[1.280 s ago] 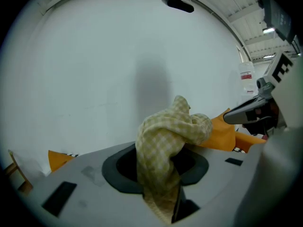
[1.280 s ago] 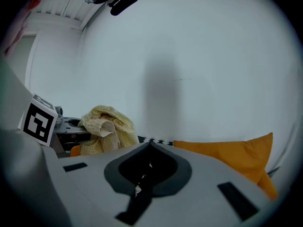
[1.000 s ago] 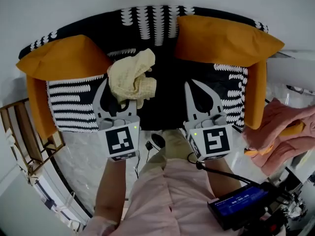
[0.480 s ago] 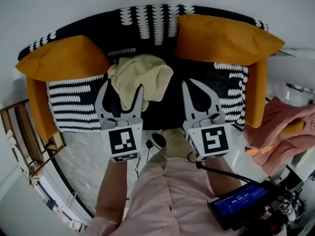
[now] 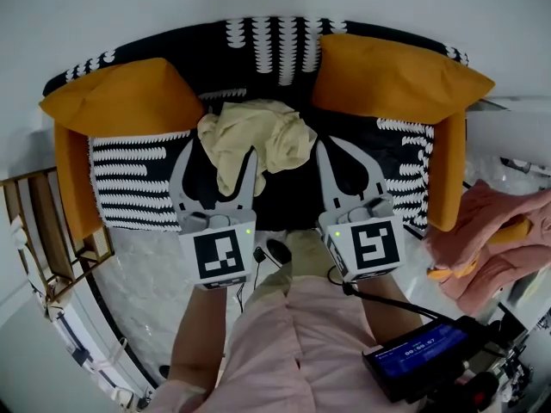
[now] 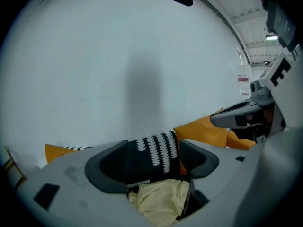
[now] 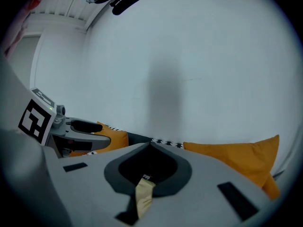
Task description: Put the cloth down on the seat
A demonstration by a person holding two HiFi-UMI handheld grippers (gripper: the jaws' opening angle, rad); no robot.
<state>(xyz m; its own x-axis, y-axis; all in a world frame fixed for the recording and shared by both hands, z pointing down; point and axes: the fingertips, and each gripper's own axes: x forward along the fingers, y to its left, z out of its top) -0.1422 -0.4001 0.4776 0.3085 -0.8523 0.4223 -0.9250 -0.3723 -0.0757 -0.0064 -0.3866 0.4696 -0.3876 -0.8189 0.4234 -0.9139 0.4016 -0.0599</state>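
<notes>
A pale yellow cloth (image 5: 258, 136) lies crumpled and spread on the black, white-patterned seat (image 5: 293, 192) between two orange cushions. My left gripper (image 5: 218, 157) is open just in front of it, and a fold of the cloth hangs down between its two fingers. In the left gripper view the cloth (image 6: 158, 202) sits low between the parted jaws of the left gripper (image 6: 152, 157). My right gripper (image 5: 327, 146) is shut, its tip beside the cloth's right edge. The right gripper view shows the right gripper (image 7: 150, 145) shut, pointing at the white wall.
Orange cushions stand at the left (image 5: 120, 97) and right (image 5: 396, 71) of the seat. A pink heap of fabric (image 5: 499, 231) lies to the right, a wooden frame (image 5: 39, 231) to the left. A device with a blue screen (image 5: 422, 351) hangs near the person's waist.
The cloth, bunched and lifted in the left gripper a second ago, has dropped and spread onto the seat. The left jaws have parted. The right gripper has barely moved.
</notes>
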